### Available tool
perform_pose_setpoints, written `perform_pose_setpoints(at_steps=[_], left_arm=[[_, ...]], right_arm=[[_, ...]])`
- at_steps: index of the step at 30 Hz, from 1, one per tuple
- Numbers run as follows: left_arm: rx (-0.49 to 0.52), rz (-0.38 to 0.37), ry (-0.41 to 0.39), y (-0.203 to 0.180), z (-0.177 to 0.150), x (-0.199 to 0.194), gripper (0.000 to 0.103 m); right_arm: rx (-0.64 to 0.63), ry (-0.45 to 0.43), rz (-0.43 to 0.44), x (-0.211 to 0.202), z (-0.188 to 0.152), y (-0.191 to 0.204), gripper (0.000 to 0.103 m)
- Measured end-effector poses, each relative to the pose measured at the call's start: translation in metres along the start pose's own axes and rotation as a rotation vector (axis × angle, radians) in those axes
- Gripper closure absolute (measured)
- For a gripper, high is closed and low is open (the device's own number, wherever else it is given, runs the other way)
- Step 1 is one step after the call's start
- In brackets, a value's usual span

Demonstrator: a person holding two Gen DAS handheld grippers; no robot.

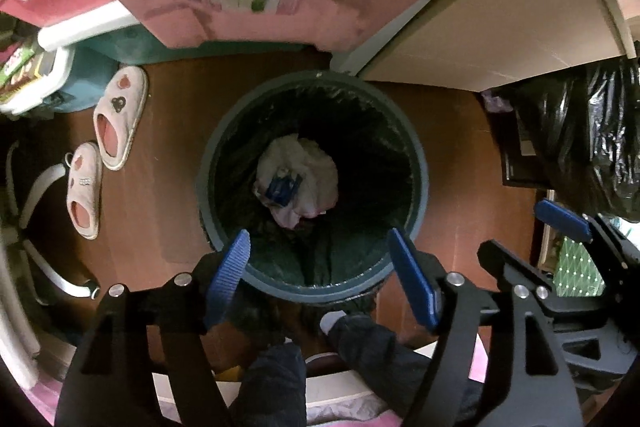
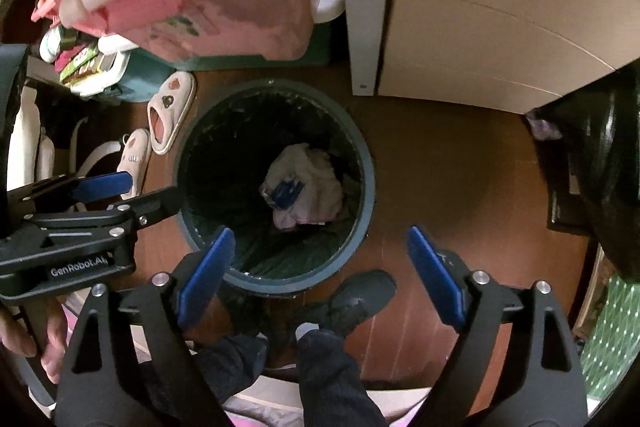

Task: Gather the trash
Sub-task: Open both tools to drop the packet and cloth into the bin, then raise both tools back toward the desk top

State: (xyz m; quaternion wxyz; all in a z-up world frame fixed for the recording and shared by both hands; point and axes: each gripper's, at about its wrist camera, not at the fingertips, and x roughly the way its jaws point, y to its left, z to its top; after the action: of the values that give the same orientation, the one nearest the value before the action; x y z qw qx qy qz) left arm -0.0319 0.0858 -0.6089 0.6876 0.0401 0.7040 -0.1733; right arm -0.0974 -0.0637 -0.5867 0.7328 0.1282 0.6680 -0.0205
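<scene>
A: Down on the brown wooden floor (image 1: 160, 195) stands the round dark-green trash bin with a black liner (image 1: 208, 183), and both cameras look almost straight into it.

B: At the bottom lies the trash, a crumpled white and pink bundle with a blue printed scrap on it (image 1: 298, 179). From the right wrist view the same bundle (image 2: 306, 187) sits a little off centre inside the bin (image 2: 370, 187).

A: Left gripper (image 1: 320, 267) hangs over the near rim, blue-padded jaws spread wide, nothing between them but the bin's mouth.

B: Right gripper (image 2: 320, 263) matches it: jaws wide apart, empty, over the near rim and the floor (image 2: 460, 167) beside it.

A: Each one shows in the other's camera too. The right gripper (image 1: 552, 235) sits off at the edge of the left view, and the left gripper (image 2: 116, 191) reaches in from the side of the right view, near the bin's rim.

B: A hand (image 2: 36, 343) grips that left handle low in the corner. Below, dark trouser legs (image 2: 332, 367) and a dark shoe (image 2: 360, 299) are planted just beside the bin.

A: Off to the side, two white and pink slippers (image 1: 116, 119) lie on the floor, apart from the bin.

B: And a white cabinet (image 2: 480, 27) stands behind it, with a black plastic bag (image 1: 580, 131) near its far end.
</scene>
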Motion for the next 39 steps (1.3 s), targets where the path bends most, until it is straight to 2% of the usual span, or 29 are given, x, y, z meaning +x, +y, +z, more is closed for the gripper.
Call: perform_pose_setpoints(at_steps=[6,11,18,27,34,39], left_arm=[[-0.004,0.011,-0.018,-0.002,0.003,-0.048,0.02],[-0.016,0.013,-0.036,-0.002,0.003,-0.1,0.016],[-0.026,-0.001,-0.068,0.001,0.002,-0.173,0.012],[-0.05,-0.022,-0.137,0.009,0.006,-0.268,0.01],[-0.035,-0.047,-0.214,0.014,0.012,-0.338,0.01],[-0.002,-0.045,-0.252,0.012,0.015,-0.372,0.01]], right_arm=[[0.013,-0.011,-0.024,-0.047,0.001,0.009,0.012],[0.017,-0.038,-0.02,-0.1,0.009,0.025,0.011],[0.003,-0.09,-0.011,-0.178,0.024,0.05,0.005],[-0.017,-0.157,-0.031,-0.27,0.036,0.083,0.005],[0.015,-0.216,-0.032,-0.33,0.038,0.098,0.005],[0.007,-0.25,-0.033,-0.361,0.042,0.113,0.005]])
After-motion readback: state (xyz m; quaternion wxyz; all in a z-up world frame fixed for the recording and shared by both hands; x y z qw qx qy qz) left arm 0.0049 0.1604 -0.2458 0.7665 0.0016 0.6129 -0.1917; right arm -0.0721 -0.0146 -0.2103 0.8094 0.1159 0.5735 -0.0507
